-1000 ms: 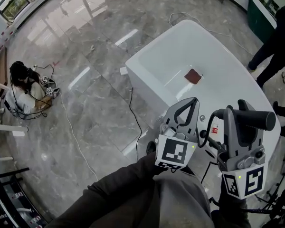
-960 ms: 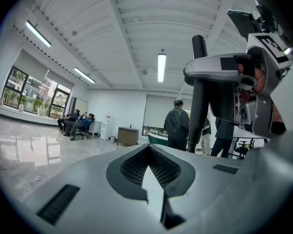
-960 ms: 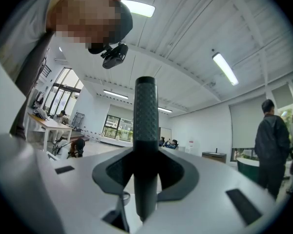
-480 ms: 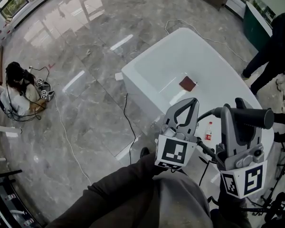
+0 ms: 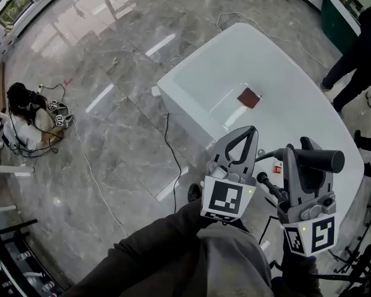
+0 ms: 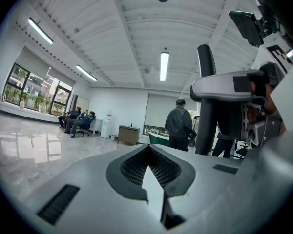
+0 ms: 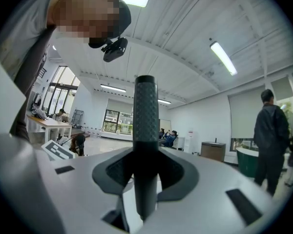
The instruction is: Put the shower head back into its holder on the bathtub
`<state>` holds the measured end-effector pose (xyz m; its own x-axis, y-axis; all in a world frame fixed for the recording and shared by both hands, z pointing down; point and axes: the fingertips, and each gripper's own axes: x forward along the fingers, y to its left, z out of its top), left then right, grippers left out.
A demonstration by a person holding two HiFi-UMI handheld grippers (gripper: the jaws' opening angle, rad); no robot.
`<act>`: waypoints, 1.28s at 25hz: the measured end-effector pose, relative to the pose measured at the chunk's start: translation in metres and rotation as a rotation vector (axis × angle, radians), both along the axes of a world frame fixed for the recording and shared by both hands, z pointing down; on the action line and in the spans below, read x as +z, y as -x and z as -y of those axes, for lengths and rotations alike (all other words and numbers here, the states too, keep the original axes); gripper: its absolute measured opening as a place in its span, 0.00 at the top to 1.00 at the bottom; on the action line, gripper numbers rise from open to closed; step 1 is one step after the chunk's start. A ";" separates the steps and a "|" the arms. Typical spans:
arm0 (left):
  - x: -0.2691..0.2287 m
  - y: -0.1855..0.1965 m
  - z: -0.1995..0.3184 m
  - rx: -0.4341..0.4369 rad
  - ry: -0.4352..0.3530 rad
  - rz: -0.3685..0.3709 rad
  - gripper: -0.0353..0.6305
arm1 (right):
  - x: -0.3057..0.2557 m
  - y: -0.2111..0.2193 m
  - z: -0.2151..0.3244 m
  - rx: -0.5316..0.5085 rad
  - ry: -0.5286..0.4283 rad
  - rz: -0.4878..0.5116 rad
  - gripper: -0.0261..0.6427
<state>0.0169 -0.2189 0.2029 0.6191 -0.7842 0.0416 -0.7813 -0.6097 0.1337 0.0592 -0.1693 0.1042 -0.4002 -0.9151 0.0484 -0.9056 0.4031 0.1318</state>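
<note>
A: How far has the person got with the shower head?

B: Only the pick-up looks done. The right tool (image 7: 145, 155) is clamped on the dark ribbed handle of the shower head (image 7: 145, 112), which is carried in the air close to the white bathtub (image 5: 278, 60).

A: And the other side?

B: The left tool (image 5: 251, 133) has its jaws together on nothing. No holder can be made out on the tub, so finding it and seating the head there seems to be all that is left
</note>
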 end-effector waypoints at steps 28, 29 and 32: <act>0.081 -0.018 -0.007 0.049 0.016 0.070 0.94 | 0.128 -0.040 -0.012 0.083 0.099 0.081 0.77; 0.085 -0.019 -0.007 0.049 0.017 0.071 0.94 | 0.132 -0.042 -0.010 0.088 0.096 0.082 0.77; 0.098 -0.020 -0.007 0.054 0.022 0.076 0.94 | 0.142 -0.044 -0.009 0.100 0.089 0.082 0.77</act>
<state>0.0365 -0.2114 0.3013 0.6550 -0.7480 0.1071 -0.7556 -0.6489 0.0893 0.1030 -0.1605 0.2459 -0.3137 -0.9440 0.1022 -0.9480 0.3175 0.0230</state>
